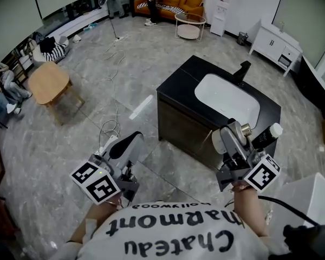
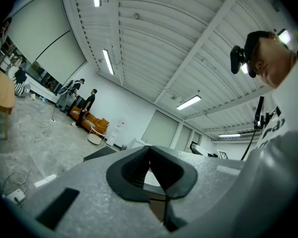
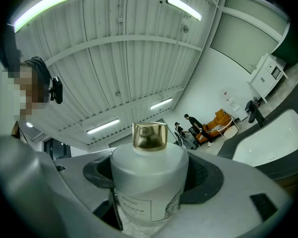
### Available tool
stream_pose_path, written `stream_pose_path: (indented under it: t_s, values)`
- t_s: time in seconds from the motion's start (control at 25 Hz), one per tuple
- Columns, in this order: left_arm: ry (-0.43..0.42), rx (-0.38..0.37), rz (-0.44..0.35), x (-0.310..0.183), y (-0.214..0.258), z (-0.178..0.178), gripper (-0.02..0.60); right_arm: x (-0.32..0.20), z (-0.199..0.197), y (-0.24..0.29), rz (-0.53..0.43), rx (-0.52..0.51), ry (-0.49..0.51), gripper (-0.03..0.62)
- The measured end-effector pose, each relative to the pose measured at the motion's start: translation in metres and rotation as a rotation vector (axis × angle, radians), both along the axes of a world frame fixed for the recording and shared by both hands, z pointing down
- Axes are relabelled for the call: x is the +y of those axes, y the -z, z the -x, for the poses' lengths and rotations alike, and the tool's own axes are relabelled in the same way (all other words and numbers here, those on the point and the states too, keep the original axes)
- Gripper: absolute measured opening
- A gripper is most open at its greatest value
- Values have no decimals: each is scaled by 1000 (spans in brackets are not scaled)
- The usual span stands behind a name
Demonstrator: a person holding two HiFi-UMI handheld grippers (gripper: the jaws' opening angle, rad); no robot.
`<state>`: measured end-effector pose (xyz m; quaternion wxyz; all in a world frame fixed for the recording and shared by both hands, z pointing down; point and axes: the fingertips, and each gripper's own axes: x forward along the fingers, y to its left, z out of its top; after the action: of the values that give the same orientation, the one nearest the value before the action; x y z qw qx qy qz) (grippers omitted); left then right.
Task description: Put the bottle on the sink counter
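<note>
Item: frosted white cylindrical bottle with a gold cap (image 3: 149,182), one piece, upright, clamped by its body between the dark pads of the right gripper (image 1: 235,135), whose jaws are set firm on both sides of it. Location: in the air at the near edge of the black sink counter with a white oval basin (image 1: 179,88), toward its near right corner and not resting on the top. Left gripper (image 2: 150,175): jaws pressed together with nothing between them, held low off the counter's near left corner and well apart from it. Also present: a dark bottle with a white cap (image 1: 268,134), just beside the held one at the near right corner; whether it rests on the top cannot be told. Black faucet (image 1: 242,69): at the basin's far edge. Status, as judged: pick-up done, carry close to done, placing not yet done. Left to do: bring the bottle over bare black top beside the basin, lower it until the base sits flat, part the jaws, draw the gripper clear.
</note>
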<state>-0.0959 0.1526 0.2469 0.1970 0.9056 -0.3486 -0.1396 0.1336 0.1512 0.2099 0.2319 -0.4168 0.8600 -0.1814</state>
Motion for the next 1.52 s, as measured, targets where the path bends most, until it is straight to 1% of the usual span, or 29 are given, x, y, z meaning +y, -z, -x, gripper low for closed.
stream_pose_path:
  t_s: [0.24,0.36,0.52,0.72,0.92,1.0,1.16,1.32,1.52]
  values:
    - [-14,4,2,-15,-9,20,17,-13,25,-6,-5,7,-1,341]
    - [-20,9,10,-20,-16,23,15,-17,26,-18,39,-8,-20,341]
    - [-27,2,42,-22,-28,26,15,-22,36,-23,66,1,-15,341]
    - [-9,11,69,-23,-38,37,15,-28,50,-30,86,21,4,341]
    - [6,19,108,-25,-50,42,15,-32,54,-41,119,27,13,341]
    - [6,17,116,-25,-52,43,15,-34,55,-42,118,24,15,341]
    - [18,19,113,-33,-51,45,15,-45,56,-41,118,22,25,341]
    - [57,23,81,-50,-44,50,15,-66,62,-30,69,41,60,341]
    - [94,26,66,-77,-42,52,15,-98,60,-34,68,17,80,341]
